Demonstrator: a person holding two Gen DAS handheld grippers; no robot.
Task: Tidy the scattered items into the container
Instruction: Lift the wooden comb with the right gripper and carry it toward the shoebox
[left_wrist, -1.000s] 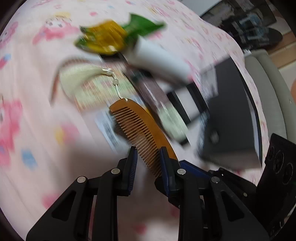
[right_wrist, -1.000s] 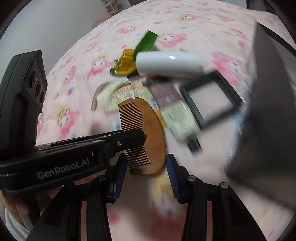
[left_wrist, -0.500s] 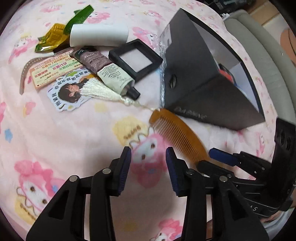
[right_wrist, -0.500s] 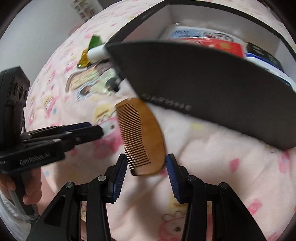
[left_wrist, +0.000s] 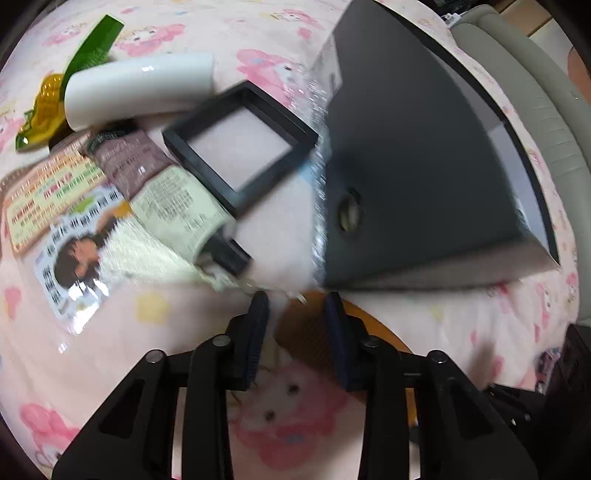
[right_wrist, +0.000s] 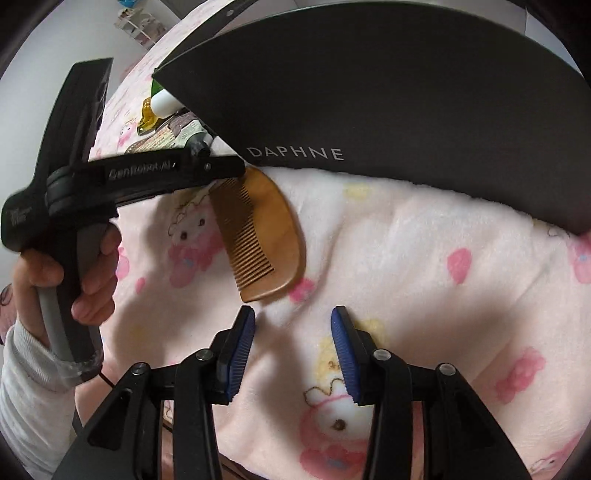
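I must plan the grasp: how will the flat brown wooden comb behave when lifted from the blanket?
The flat brown wooden comb looks thin and solid, so it probably stays stiff and feels light. Its smooth polished back may slip in a grip. The white tassel that seems corded to it would likely dangle and drag.

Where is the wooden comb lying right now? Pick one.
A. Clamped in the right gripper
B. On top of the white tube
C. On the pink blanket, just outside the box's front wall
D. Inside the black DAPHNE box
C. The wooden comb rests flat on the pink blanket below the black DAPHNE box; the right gripper is open with nothing in it, and the left gripper straddles the comb's end.
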